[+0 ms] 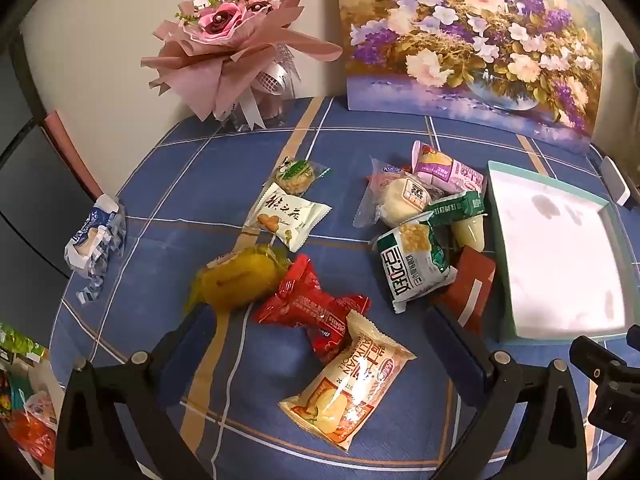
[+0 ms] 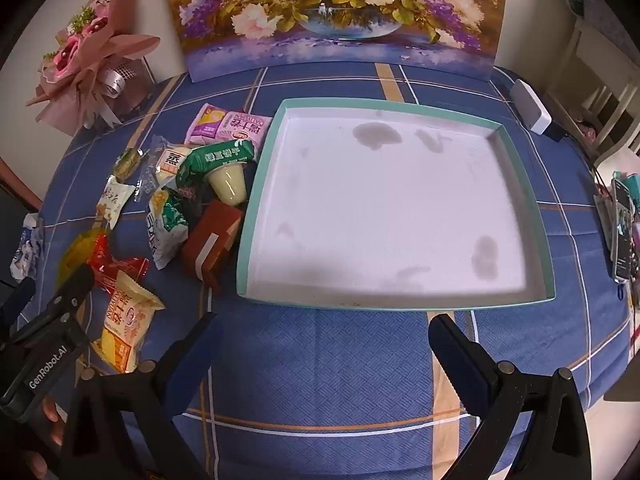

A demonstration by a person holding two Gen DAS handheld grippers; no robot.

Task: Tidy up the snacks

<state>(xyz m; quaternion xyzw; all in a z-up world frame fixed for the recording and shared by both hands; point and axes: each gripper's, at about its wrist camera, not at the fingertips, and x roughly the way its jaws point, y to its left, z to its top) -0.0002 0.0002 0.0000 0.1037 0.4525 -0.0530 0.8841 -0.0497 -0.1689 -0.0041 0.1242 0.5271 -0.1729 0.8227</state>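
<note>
Snack packets, ten counted, loose on a blue plaid tablecloth [image 1: 224, 168], none inside the tray.

- Tray [image 2: 524, 184]: one, shallow, teal rim, white floor with grey stains, holding nothing. It lies to the right of the snacks.
- Cluster touching or just beside the tray's left wall, six: one purple packet [image 1: 448, 168]; one clear-wrapped pale bun [image 1: 394, 200]; one green-topped jelly cup [image 1: 466, 220]; one white-and-green packet [image 1: 412, 268]; one dark red carton [image 1: 470, 290]; one small dark item half hidden under the jelly cup, kind not legible.
- Group farther left, four plus one: one small green-labelled clear packet [image 1: 298, 174]; one cream packet with brush lettering [image 1: 290, 218]; one yellow clear-wrapped cake [image 1: 236, 276]; one red packet [image 1: 316, 306]; one cream-and-orange packet [image 1: 352, 380], overlapping the red one's lower end.
- Crumpled blue-and-white wrapper [image 1: 94, 240]: one, apart at the cloth's left edge.
- Bouquet [image 1: 228, 40]: one, pink paper, at the back left.
- Flower painting [image 1: 476, 40]: one, propped against the wall behind the tray.
- Left gripper [image 1: 316, 344]: jaws spread wide, nothing between them but the cream-and-orange and red packets lying on the cloth below; no contact visible.
- Right gripper [image 2: 320, 344]: jaws released wide, over bare cloth just in front of the tray's near rim.
</note>
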